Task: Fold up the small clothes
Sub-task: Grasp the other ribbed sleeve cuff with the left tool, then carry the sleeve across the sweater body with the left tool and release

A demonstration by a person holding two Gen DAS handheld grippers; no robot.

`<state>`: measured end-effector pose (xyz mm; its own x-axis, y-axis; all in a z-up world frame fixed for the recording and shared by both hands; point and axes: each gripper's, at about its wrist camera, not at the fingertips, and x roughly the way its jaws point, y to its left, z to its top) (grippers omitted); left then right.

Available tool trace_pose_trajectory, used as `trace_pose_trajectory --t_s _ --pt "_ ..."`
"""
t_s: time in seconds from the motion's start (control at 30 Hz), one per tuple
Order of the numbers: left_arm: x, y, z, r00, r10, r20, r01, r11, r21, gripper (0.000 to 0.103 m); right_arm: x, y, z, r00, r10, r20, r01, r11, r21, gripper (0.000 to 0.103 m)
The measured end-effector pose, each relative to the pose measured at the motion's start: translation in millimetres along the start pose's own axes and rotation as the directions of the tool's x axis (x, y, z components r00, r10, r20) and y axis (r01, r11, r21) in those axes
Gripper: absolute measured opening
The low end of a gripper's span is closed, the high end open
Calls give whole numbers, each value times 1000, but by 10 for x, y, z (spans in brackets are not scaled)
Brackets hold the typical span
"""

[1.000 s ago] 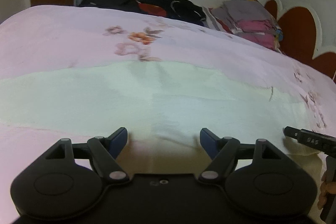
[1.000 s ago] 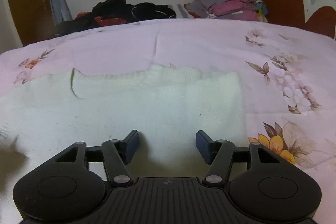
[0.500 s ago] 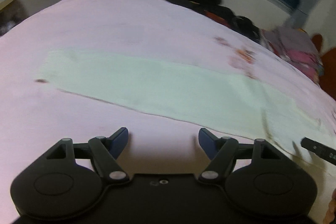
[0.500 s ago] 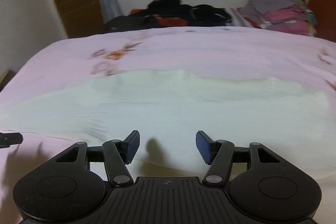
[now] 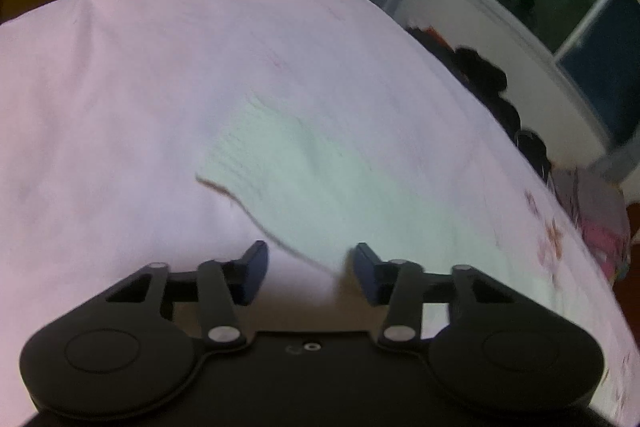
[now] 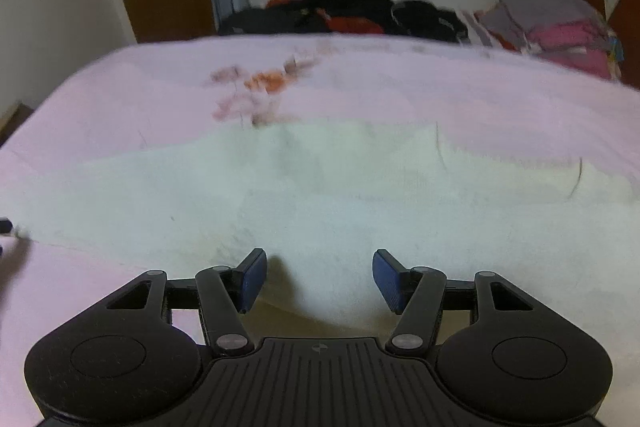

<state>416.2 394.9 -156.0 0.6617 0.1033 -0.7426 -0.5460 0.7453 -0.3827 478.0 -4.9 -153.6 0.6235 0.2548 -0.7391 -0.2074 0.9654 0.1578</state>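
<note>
Left gripper [image 5: 308, 269] has been swung from mid-garment out to the sleeve end of the white knit top [image 6: 320, 195], spread flat on the bed [image 6: 120, 99]. Right gripper [image 6: 318, 277] is held at the hem. Both jaws spread, nothing pinched; a sleeve fold looks imminent.

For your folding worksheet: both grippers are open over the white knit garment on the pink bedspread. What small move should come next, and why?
Probably ease the left gripper forward and close on the white knit garment's near edge: its jaws stand open astride that edge, gripping nothing, and the right gripper is open too.
</note>
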Motion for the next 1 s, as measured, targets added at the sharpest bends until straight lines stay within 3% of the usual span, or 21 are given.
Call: trace_pose_trajectory --t_s 0.13,0.23,0.4,0.53,0.6,0.77,0.93,1.0 --pt "126 -9 58 999 14 33 -14 1000 -17 18 -61 -3 14 999 -3 39 3 1000 9 59" --pt "165 -31 67 999 22 46 -20 999 -37 5 58 -26 -21 1000 -16 5 16 1000 3 60" --pt "99 -218 39 996 14 87 -14 1000 -1 3 -42 -60 16 998 -14 65 11 999 39 60" --pt "-157 -479 27 989 -67 129 57 995 82 3 60 -50 -31 999 -44 25 45 999 -27 60" --pt "-279 -720 -3 983 -116 139 95 984 148 3 -10 -124 9 999 2 39 -3 999 32 60" --pt "-493 -1486 -261 956 -279 86 242 922 304 3 -280 -317 9 995 8 103 -18 995 97 60" --pt "-560 -2307 -832 909 -413 -52 396 819 415 3 -580 -685 -53 991 -27 130 7 989 149 60" --pt "-542 -2638 -1145 887 -446 -120 447 766 461 3 -702 -872 -108 990 -44 134 20 985 172 60"
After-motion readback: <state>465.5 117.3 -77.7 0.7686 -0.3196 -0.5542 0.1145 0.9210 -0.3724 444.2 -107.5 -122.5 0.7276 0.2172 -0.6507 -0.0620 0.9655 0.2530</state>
